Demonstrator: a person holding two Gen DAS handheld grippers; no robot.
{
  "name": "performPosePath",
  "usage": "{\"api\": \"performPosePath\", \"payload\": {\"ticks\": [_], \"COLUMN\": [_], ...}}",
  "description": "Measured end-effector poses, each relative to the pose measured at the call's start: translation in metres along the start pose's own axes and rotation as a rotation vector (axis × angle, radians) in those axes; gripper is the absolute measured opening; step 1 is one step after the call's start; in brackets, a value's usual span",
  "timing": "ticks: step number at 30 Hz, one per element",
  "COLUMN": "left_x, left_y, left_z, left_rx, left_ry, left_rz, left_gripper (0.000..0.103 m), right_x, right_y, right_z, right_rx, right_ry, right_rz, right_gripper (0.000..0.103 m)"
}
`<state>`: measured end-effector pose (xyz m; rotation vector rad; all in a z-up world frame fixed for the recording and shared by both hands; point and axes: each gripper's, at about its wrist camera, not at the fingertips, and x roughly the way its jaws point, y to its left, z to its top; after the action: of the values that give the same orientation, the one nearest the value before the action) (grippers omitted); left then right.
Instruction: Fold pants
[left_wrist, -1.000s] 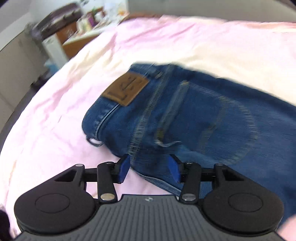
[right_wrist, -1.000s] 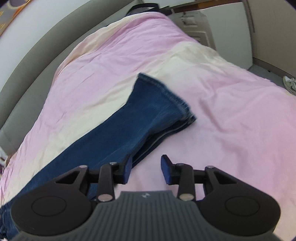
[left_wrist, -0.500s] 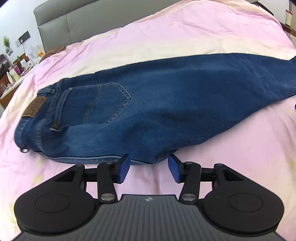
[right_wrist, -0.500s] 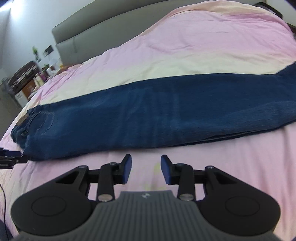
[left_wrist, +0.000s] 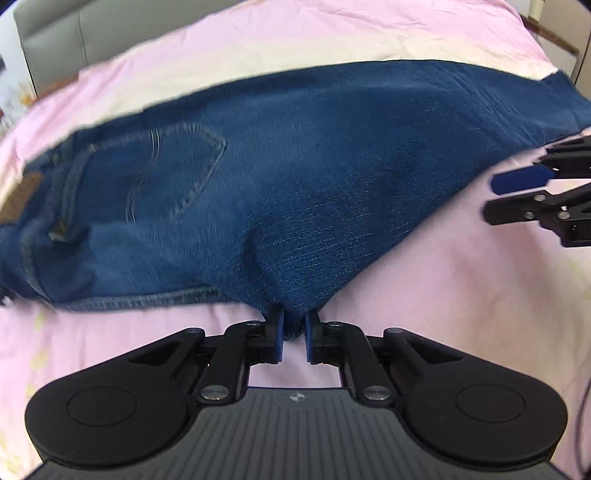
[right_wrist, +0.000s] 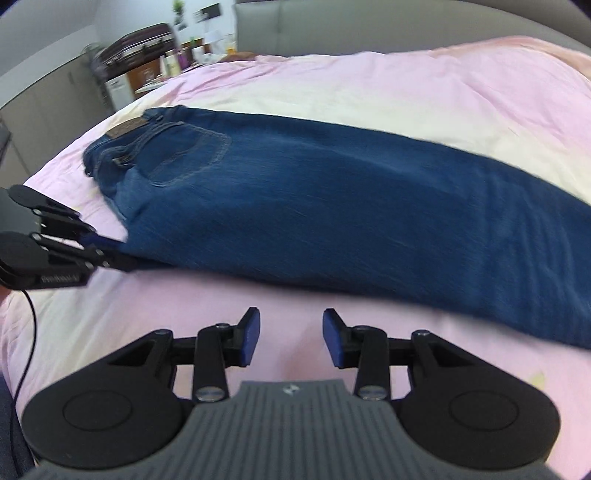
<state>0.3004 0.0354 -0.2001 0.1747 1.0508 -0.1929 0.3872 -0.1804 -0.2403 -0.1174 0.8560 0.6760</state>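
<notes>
Blue jeans (left_wrist: 295, 166) lie folded lengthwise on a pink and cream bed cover (left_wrist: 461, 295), waistband and leather patch (left_wrist: 20, 194) to the left, back pocket up. My left gripper (left_wrist: 293, 326) is shut on the near edge of the jeans at the crotch fold, and denim bulges between its pads. In the right wrist view the jeans (right_wrist: 332, 206) stretch left to right. My right gripper (right_wrist: 291, 328) is open and empty over the cover, just short of the near edge of the jeans. It also shows in the left wrist view (left_wrist: 517, 184), open beside the leg.
A grey headboard (right_wrist: 332, 22) runs along the far side of the bed. A bedside table with bottles (right_wrist: 177, 59) and a dark suitcase (right_wrist: 136, 40) stand at the far left. The left gripper (right_wrist: 122, 254) shows at the left of the right wrist view, with its cable.
My left gripper has moved in and shut on the near edge of the jeans. My right gripper has swung closer to the jeans and stays open.
</notes>
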Motion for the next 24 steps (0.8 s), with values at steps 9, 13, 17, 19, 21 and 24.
{"api": "performPosePath", "payload": {"ticks": [9, 13, 17, 19, 21, 24], "left_x": [-0.011, -0.025, -0.033, -0.026, -0.009, 0.011], "left_y": [0.033, 0.072, 0.130, 0.160, 0.177, 0.197], "left_z": [-0.001, 0.005, 0.020, 0.029, 0.037, 0.040], "left_rx": [-0.076, -0.128, -0.259, -0.329, -0.314, -0.300], "left_ry": [-0.046, -0.097, -0.196, -0.196, -0.144, -0.103], "left_rz": [-0.165, -0.220, -0.184, -0.099, 0.045, 0.113], "left_gripper": [0.020, 0.043, 0.041, 0.039, 0.027, 0.006], "right_x": [0.047, 0.082, 0.117, 0.132, 0.142, 0.153], "right_y": [0.058, 0.072, 0.059, 0.041, 0.024, 0.002], "right_z": [0.082, 0.107, 0.131, 0.138, 0.141, 0.147], "right_rx": [-0.071, -0.098, -0.074, -0.045, -0.053, -0.072], "right_ry": [0.040, 0.089, 0.131, 0.160, 0.173, 0.176], "right_rz": [0.151, 0.096, -0.013, -0.076, -0.145, -0.218], "right_gripper": [0.035, 0.034, 0.035, 0.035, 0.034, 0.034]}}
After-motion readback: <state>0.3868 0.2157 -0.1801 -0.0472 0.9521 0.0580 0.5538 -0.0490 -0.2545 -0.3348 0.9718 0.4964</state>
